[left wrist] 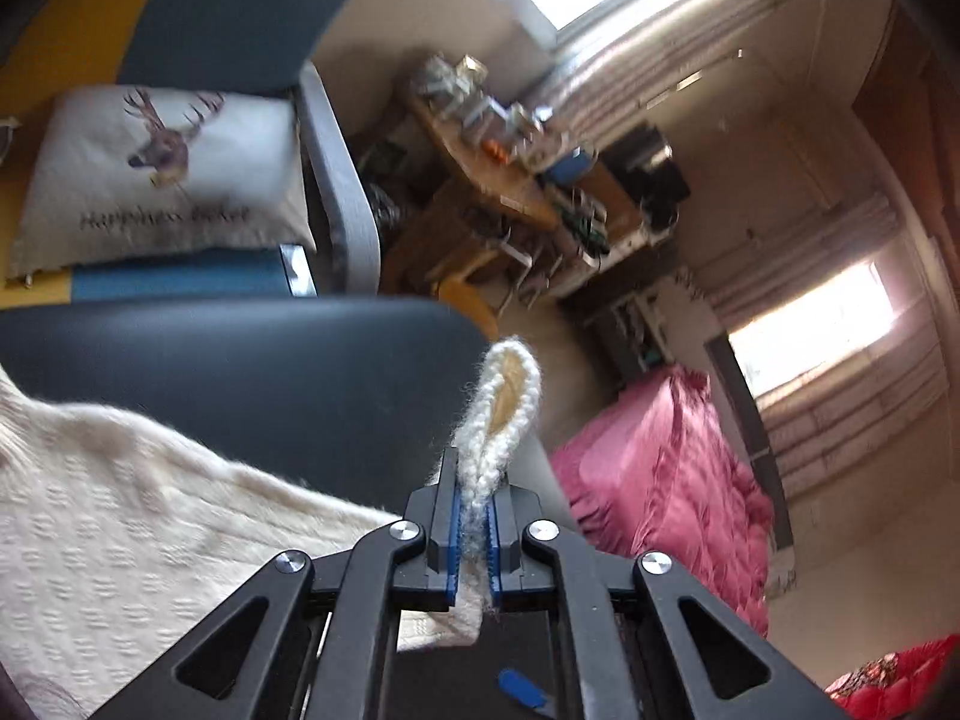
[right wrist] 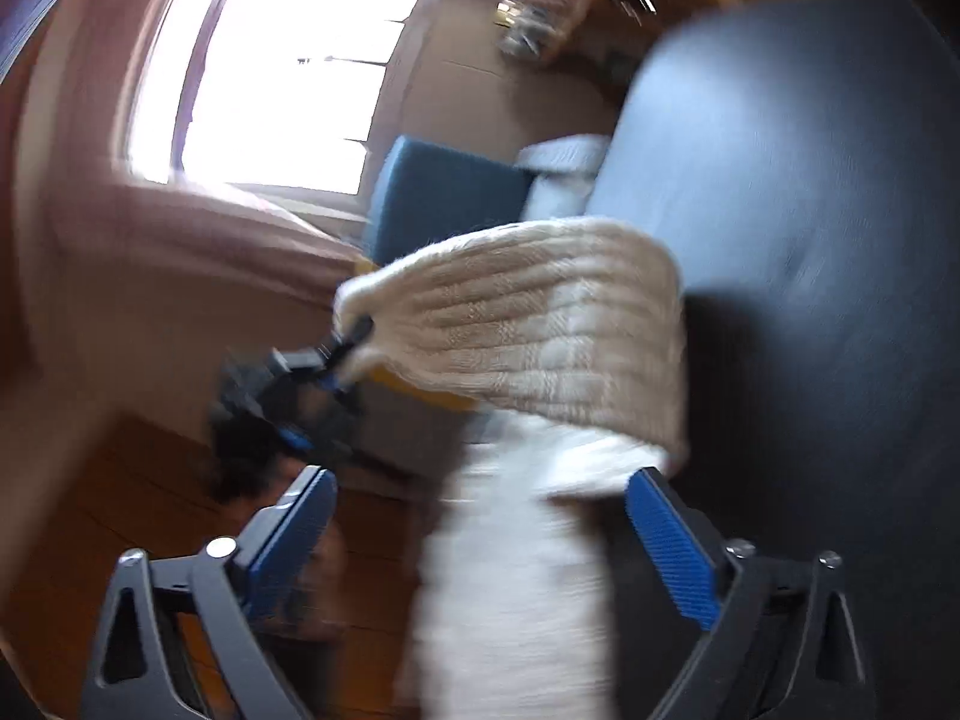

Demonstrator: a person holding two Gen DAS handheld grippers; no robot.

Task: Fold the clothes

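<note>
A cream knitted sweater (left wrist: 120, 516) lies over a dark round tabletop (left wrist: 240, 372). My left gripper (left wrist: 476, 468) is shut on a folded edge of the knit, and a loop of it (left wrist: 507, 384) sticks up past the blue pads. The blurred right wrist view shows the sweater (right wrist: 540, 324) lifted in a broad band, with the left gripper (right wrist: 354, 336) pinching its left corner. My right gripper (right wrist: 483, 474) stands open and wide. A pale strip of the garment (right wrist: 510, 570) runs between its fingers, and neither blue pad (right wrist: 672, 534) presses on it.
A deer-print cushion (left wrist: 162, 180) rests on a blue and yellow seat behind the table. A cluttered wooden desk (left wrist: 510, 168) stands further back. Pink bedding (left wrist: 660, 480) lies to the right. A bright window (right wrist: 288, 72) and wooden floor (right wrist: 138, 480) show in the right wrist view.
</note>
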